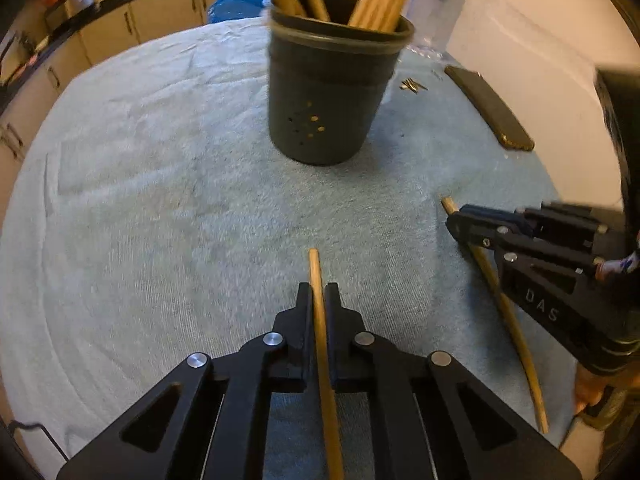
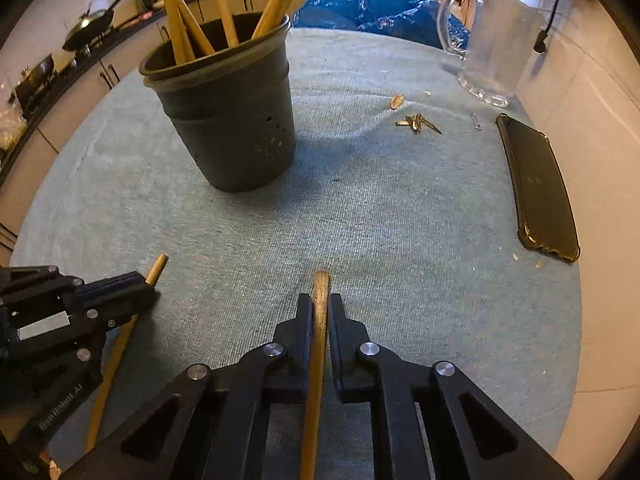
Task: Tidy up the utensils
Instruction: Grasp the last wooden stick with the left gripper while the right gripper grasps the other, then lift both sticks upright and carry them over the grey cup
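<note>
Left wrist view is showing you clamping the left gripper (image 1: 319, 292) tight on 1 wooden stick (image 1: 320, 320), its tip poking out past the fingertips. Your right gripper (image 2: 320, 304) is pinching a 2nd stick (image 2: 318, 344) the same way, near its far end, probably so each long handle is trailing low behind. Both sticks are lying near you on the grey cloth (image 1: 160, 200). The dark holder (image 2: 228, 120) is standing farther off, already carrying several sticks upright, likely the destination.
</note>
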The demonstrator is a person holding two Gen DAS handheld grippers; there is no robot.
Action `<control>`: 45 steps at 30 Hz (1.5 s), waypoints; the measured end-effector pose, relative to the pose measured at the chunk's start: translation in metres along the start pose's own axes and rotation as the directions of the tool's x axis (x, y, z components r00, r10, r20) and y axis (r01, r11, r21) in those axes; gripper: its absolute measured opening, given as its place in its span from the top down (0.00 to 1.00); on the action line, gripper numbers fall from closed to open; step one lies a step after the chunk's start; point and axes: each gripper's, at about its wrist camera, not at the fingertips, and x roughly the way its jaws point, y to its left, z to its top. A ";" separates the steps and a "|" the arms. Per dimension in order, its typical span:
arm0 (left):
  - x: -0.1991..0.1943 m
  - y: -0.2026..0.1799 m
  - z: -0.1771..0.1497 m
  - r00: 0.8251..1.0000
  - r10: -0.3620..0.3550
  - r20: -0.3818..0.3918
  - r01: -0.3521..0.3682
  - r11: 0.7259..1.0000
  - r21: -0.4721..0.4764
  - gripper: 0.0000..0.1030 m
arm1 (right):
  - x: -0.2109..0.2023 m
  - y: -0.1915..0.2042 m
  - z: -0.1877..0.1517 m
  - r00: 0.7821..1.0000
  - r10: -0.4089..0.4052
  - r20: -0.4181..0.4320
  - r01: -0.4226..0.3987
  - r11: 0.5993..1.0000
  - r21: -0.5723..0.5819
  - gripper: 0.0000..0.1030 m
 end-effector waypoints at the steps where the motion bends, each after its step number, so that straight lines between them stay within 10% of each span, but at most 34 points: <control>1: -0.004 0.003 -0.002 1.000 -0.004 0.007 0.004 1.000 -0.023 0.95 | -0.001 -0.002 -0.002 1.000 0.004 0.011 -0.004 1.000 0.010 0.93; 21: -0.137 0.000 -0.031 0.922 0.057 0.384 -0.011 0.993 -0.120 0.95 | -0.110 -0.019 -0.056 0.914 0.019 0.406 -0.066 0.993 0.103 0.93; 45: -0.205 0.013 -0.069 0.825 0.006 0.565 0.095 0.984 -0.150 0.95 | -0.178 -0.009 -0.076 0.813 0.083 0.576 -0.185 0.975 0.121 0.93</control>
